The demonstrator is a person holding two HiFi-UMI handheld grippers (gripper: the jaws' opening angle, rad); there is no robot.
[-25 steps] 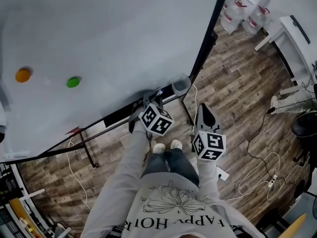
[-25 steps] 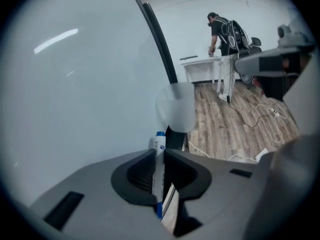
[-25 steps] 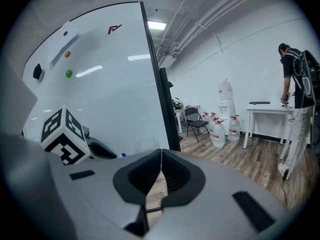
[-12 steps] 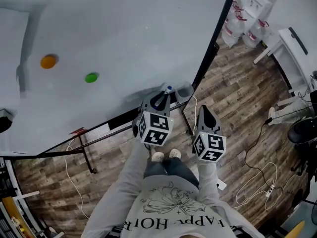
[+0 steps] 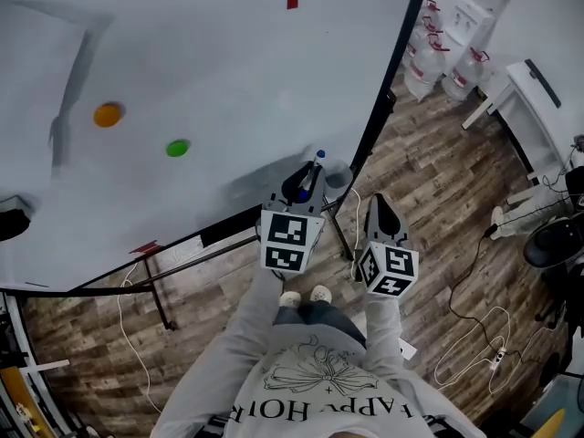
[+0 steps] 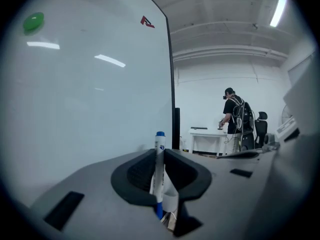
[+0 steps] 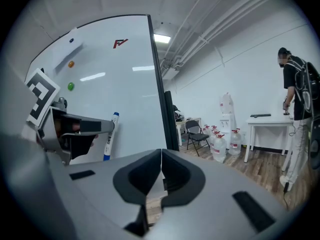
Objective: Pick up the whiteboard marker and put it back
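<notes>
Your left gripper [image 6: 160, 166] clamps its fingers on the whiteboard marker [image 6: 159, 151], upright with its blue cap up, just beside the whiteboard [image 5: 210, 71] near its right edge. Hold the pinch firm and the marker vertical as you carry it back. Let your right gripper [image 7: 161, 174], fingers closed and empty, stay clear.

Wood-plank floor [image 5: 438, 181], white walls [image 6: 205, 104], water jugs [image 5: 467, 69], white table [image 7: 270, 119], folding chair [image 7: 195, 131], ceiling strip light [image 6: 278, 9]

Wood floor [image 5: 429, 181] w/ cables [image 5: 481, 320], prob. water jugs [image 5: 422, 73].
</notes>
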